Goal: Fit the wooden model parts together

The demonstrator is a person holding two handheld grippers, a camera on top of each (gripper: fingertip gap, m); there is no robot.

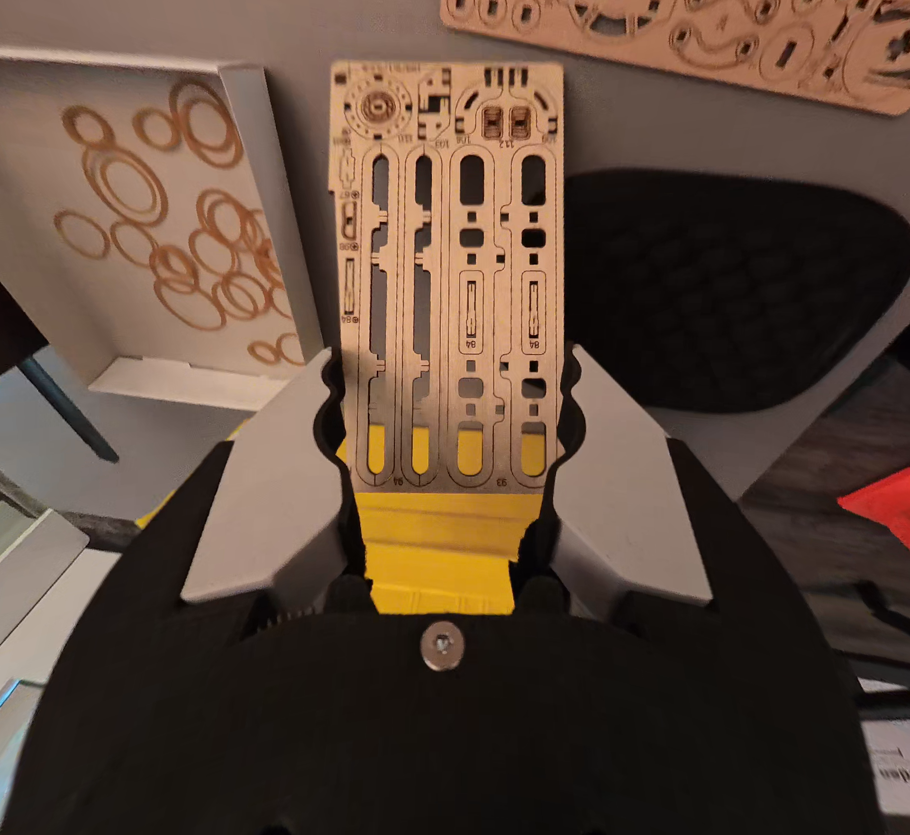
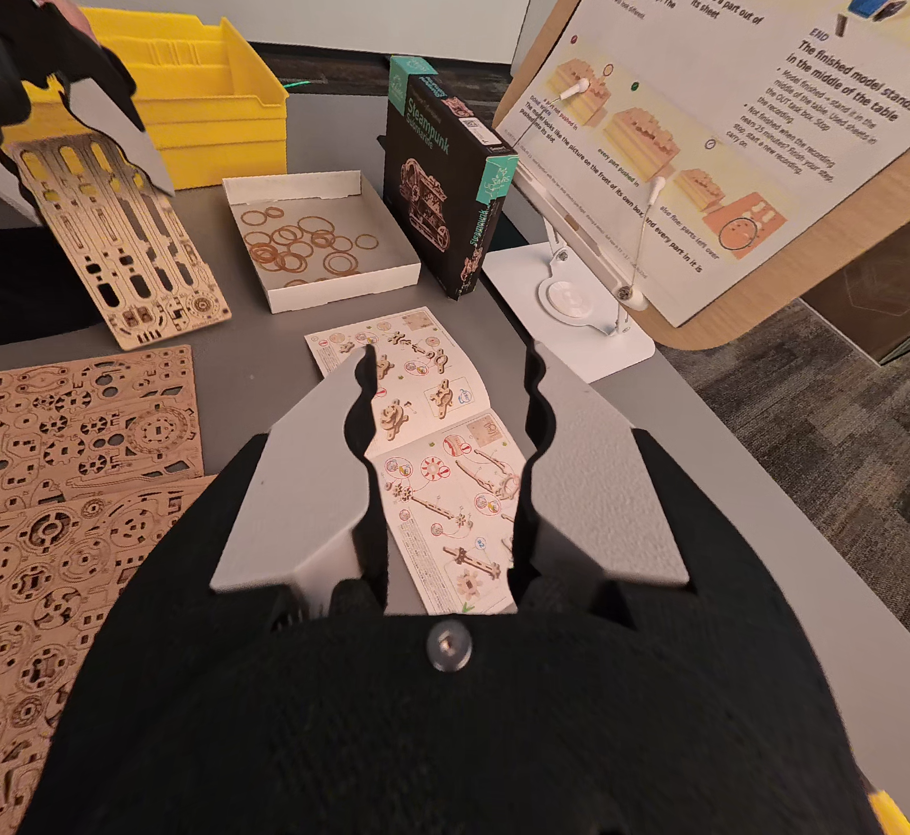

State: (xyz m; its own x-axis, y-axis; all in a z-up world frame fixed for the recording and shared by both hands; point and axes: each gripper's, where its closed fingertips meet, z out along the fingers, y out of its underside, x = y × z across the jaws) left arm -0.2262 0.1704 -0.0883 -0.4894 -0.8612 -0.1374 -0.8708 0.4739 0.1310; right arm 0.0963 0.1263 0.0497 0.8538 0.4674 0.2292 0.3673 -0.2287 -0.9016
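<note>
My left gripper (image 1: 450, 422) is clamped on the narrow sheet (image 1: 445, 269), holding it tilted beside the tray (image 2: 320, 240) of rubber bands (image 2: 300, 245), its far edge low near the table (image 2: 276, 348). My right gripper (image 2: 450, 397) hangs with jaws apart, holding nothing, over the booklet (image 2: 433, 442) in front of that tray. More sheets (image 2: 93, 422) lie flat left of the booklet.
</note>
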